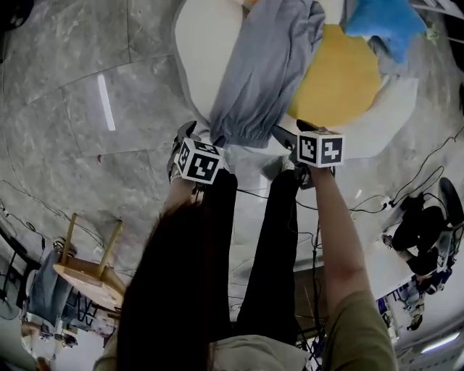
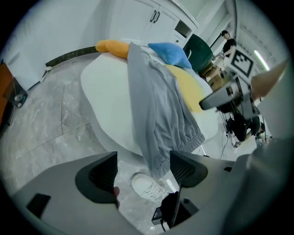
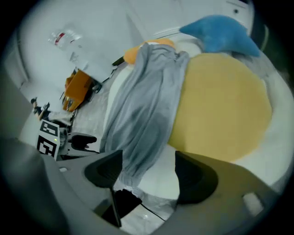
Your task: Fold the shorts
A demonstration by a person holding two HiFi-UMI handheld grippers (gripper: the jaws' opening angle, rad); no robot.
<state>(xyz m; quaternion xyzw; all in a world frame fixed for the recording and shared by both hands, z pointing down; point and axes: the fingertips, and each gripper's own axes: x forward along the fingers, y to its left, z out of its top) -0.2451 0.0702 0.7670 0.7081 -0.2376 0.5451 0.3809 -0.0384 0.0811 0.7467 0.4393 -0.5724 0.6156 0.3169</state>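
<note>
Grey shorts (image 1: 264,72) lie lengthwise on the white round table (image 1: 197,43), and their elastic hem hangs over the near edge. My left gripper (image 1: 187,132) hovers at the hem's left corner, open and holding nothing. My right gripper (image 1: 293,130) hovers at the hem's right side, also open. In the left gripper view the shorts (image 2: 156,110) hang just past the spread jaws of my left gripper (image 2: 143,172), with nothing between them. In the right gripper view the hem of the shorts (image 3: 142,110) shows just beyond the empty jaws of my right gripper (image 3: 149,176).
A yellow cloth (image 1: 341,80) lies right of the shorts, partly under them, with a blue cloth (image 1: 384,22) beyond it and an orange item (image 2: 112,46) at the far edge. A wooden stool (image 1: 90,268) stands at the lower left. Cables (image 1: 420,174) run over the floor on the right.
</note>
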